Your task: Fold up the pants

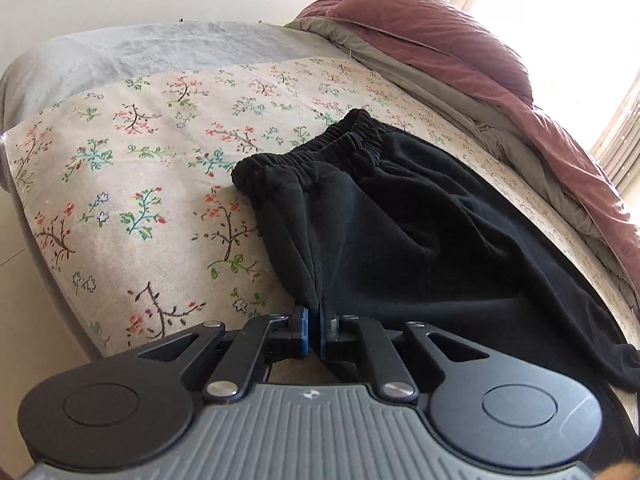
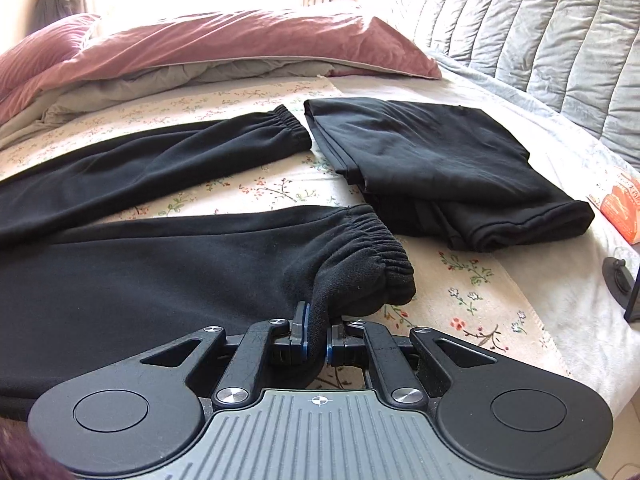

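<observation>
the left gripper (image 1: 314, 330) is pinched nearly shut on the side edge of the black pants (image 1: 400, 232), a little way below the stretchy waistband (image 1: 316, 152). a small fold of black cloth sits tight between its two blue-edged pads. from there the waistband lies farther off on the bed, and the pants run away to the right. the right gripper (image 2: 317, 340) is squeezed onto the stretchy cuff (image 2: 372, 256) of the near pant leg, with a thick bunch of cloth filling the small gap between its pads. the cuff end is lifted and crumpled there. both grippers reach in low and almost flat over the bed, pointing away from the person. the pants lie long ways across the flowery sheet (image 2: 472, 280), waist at the left gripper's side and legs toward the right gripper. the two legs lie side by side with a strip of sheet between them, and the far leg's cuff (image 2: 288, 126) is flat on the bed. just past that cuff sits a folded black garment (image 2: 440, 168). an orange packet (image 2: 620, 204) lies near the bed's right edge, and its writing is too small to read. a dusty pink quilt (image 2: 224, 44) is heaped along the far side of the bed.
</observation>
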`<state>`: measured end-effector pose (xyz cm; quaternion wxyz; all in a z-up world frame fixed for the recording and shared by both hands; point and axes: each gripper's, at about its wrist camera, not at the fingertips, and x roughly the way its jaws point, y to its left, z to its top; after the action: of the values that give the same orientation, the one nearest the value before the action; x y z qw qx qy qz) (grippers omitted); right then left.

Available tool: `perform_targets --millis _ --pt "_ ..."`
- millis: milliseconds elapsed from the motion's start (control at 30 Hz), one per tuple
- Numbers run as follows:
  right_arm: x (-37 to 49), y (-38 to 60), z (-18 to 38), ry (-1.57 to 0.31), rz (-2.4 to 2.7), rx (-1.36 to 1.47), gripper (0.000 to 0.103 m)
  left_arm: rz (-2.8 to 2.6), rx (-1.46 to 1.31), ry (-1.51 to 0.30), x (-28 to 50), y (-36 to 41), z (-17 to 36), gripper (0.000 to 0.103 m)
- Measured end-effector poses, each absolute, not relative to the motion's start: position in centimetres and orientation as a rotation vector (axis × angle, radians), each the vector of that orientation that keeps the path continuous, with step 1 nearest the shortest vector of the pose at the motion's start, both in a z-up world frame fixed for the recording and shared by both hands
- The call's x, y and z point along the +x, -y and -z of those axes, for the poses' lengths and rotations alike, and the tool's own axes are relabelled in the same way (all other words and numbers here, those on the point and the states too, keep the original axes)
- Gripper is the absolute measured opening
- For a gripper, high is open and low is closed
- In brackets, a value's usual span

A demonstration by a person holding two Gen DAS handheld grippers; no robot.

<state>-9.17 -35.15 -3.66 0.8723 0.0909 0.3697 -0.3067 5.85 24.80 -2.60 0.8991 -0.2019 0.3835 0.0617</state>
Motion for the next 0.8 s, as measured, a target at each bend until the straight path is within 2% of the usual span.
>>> perform_targets --millis 133,267,367,400,467,567,800 --pt "-9.2 35.6 4.7 -0.83 0.66 0.179 0.005 -0.111 -0.371 -0.858 5.6 -24.5 3.8 0.017" --pt "-8.5 35.4 6.2 -0.899 0.672 0.158 0.007 -0.101 -0.301 -0.844 5.2 -23.5 3.4 0.029" --pt "-8.5 35.2 5.6 -0.896 0.673 0.154 0.033 -0.148 -0.233 -0.815 5.8 -22.8 2.9 0.055" --pt "-8.7 35.4 5.3 -0.891 0.677 0.171 0.039 -0.161 -0.2 -0.794 5.7 -22.7 2.5 0.059" --pt "-9.2 36.1 4.5 -0.865 0.674 0.222 0.06 -0.159 -0.166 -0.746 5.5 -22.1 1.8 0.063" --pt "-10.1 37.2 3.1 -0.813 0.696 0.262 0.068 -0.118 -0.147 -0.689 5.3 -20.7 0.5 0.075" --pt "-9.1 40.0 1.9 -0.78 0.714 0.238 0.07 0.125 -0.078 -0.678 6.3 -14.3 0.7 0.088"
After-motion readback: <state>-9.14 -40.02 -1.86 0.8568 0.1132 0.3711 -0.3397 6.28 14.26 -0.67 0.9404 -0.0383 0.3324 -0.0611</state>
